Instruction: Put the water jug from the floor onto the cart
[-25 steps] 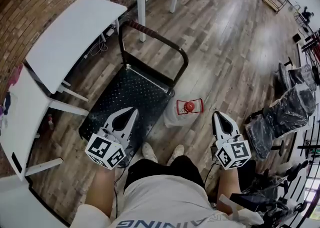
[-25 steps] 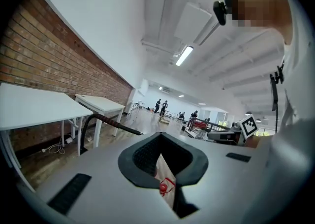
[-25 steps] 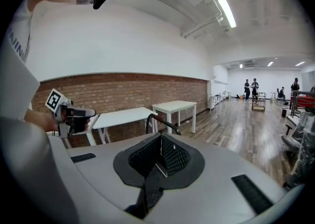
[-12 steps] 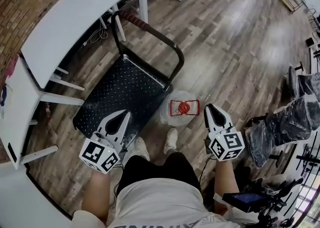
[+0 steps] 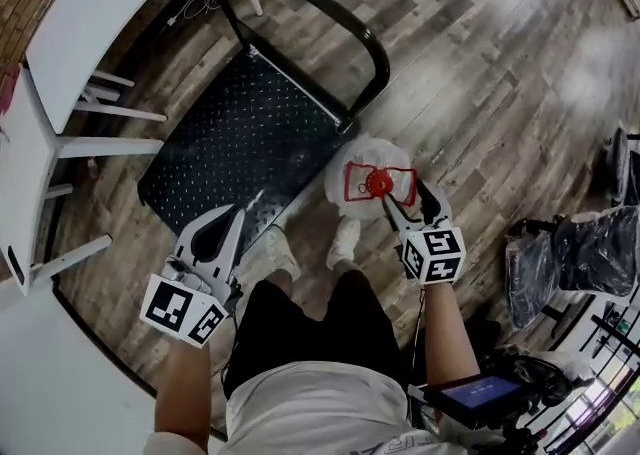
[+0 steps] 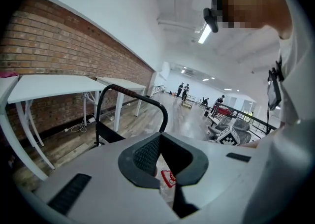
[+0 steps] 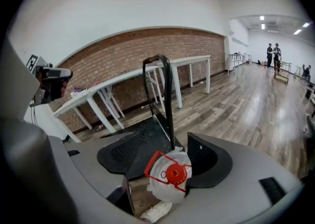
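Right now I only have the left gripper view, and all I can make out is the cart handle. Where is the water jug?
Observer: The water jug stands upright on the floor, just off the corner of the cart where the handle joins the deck.
Operator: Is the right claw anywhere near it?
Observer: Yes. The right claw has just been opening. The right gripper view shows the jug's red cap between its jaws, not clamped.
Operator: Anything close around the jug?
Observer: One shoe of the person is on the floor right next to it, on the near side.
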A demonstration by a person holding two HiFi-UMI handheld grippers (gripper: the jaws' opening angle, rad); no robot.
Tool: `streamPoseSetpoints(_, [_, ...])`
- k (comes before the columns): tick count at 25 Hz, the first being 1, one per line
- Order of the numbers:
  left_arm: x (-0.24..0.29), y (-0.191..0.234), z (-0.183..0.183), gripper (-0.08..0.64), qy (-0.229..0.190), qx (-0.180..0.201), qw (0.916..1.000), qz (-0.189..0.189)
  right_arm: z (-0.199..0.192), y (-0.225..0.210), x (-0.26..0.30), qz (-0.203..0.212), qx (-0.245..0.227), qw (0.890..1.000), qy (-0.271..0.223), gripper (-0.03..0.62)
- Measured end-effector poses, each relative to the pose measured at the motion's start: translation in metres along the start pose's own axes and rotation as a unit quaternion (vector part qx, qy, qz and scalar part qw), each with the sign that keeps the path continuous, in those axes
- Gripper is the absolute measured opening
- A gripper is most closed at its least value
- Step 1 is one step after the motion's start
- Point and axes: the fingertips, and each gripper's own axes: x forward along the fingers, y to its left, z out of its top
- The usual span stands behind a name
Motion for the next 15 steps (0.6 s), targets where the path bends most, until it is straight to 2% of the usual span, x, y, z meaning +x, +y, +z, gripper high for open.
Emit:
streamPoseSetpoints(10, [0.003, 0.034, -0.071, 0.000, 0.047, -0.019, 0.9976, 0.047, -0.091, -0.021, 0.087, -0.016, -0.041, 0.996, 0.072, 0.352])
streamPoseSetpoints(15, [-0.011, 0.045, -0.105, 0.000, 0.066, -0.034, 0.9951, 0.066, -0.134, -0.031, 0.115, -0.032, -0.052, 0.993, 0.105, 0.360])
